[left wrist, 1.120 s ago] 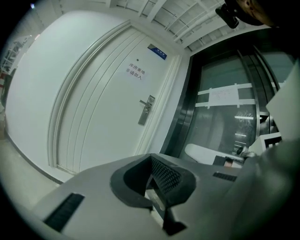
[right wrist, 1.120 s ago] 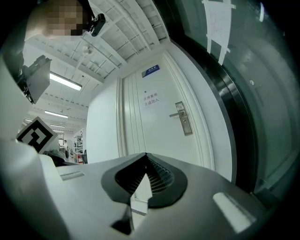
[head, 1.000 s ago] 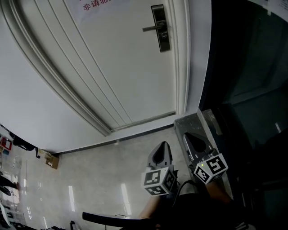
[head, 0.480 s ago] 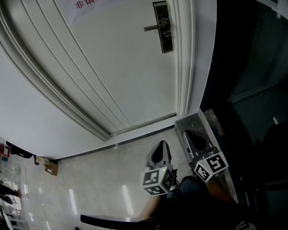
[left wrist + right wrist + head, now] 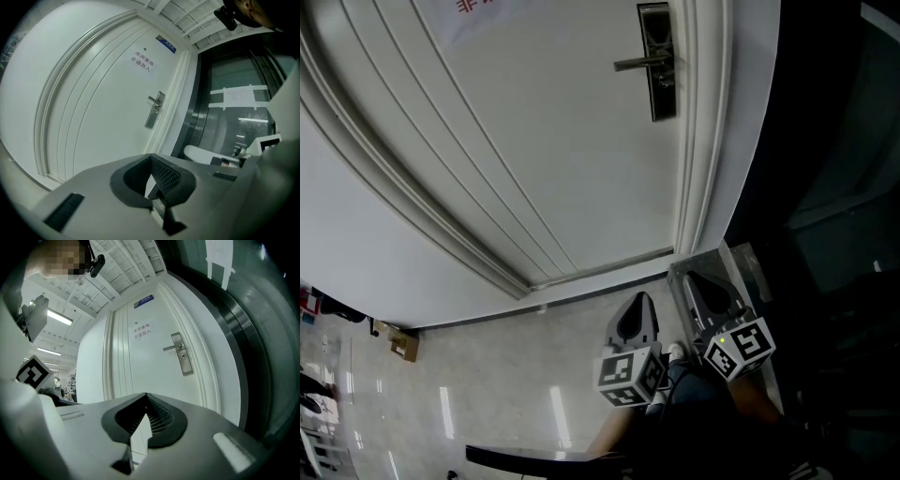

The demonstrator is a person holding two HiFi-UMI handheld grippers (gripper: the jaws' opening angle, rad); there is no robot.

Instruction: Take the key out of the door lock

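head view: the left gripper [image 5: 639, 309] and the right gripper [image 5: 705, 291] are seen low in the frame, side by side, tips aimed at the foot of the white door [image 5: 534, 141]. the lock plate [image 5: 662, 61] and its lever handle [image 5: 639, 64] are found well ahead of both sets of jaws and far above them. the key can't be made out, it's just too small from here.

left gripper view: the left gripper [image 5: 152, 180] is shown with its jaws pressed together and nothing held between them. the lock plate [image 5: 152, 115] sits well ahead of the jaws and above them, roughly in line.

right gripper view: same deal, the right gripper [image 5: 140, 425] is closed and empty. the lock plate [image 5: 183, 359] is well ahead, up and a bit right of the jaws.

progress: nothing looks done yet. the lock hasn't been reached, so the approach, opening the jaws, gripping the key and pulling it out are all left.

vs a second ago: in the head view the lock plate is shifted right and slightly down, while the grippers are kept at the same spot in the frame.
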